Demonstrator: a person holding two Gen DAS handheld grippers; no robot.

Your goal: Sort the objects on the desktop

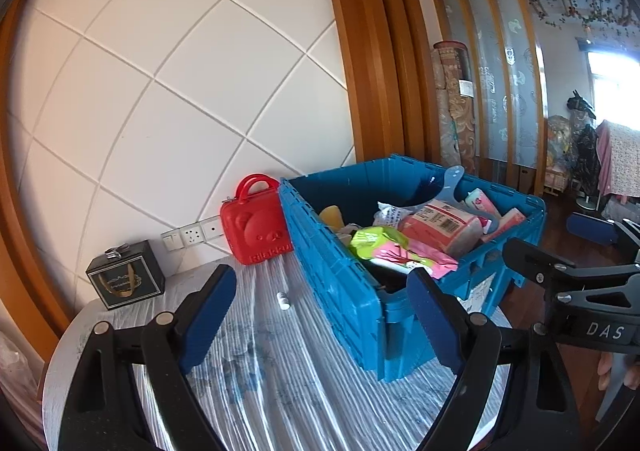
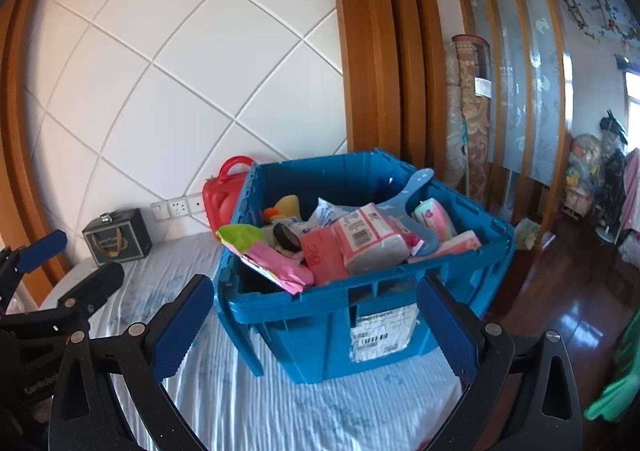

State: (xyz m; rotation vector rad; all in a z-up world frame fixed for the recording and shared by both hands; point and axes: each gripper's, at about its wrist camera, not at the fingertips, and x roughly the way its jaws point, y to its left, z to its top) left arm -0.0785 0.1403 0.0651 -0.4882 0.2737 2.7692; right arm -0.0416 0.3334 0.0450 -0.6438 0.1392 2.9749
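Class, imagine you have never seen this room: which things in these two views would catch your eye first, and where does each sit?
First comes the blue crate in the middle of the cloth-covered table, heaped with pink and green packets. Next is the red bear-faced case standing against the crate's left side by the wall, with a small black gift box further left. Both open grippers, left gripper and right gripper, frame the crate from the near edge.

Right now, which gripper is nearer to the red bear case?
Left. The left gripper hovers open over the table, with the red bear case ahead. The right gripper faces the blue crate, which half hides the case.
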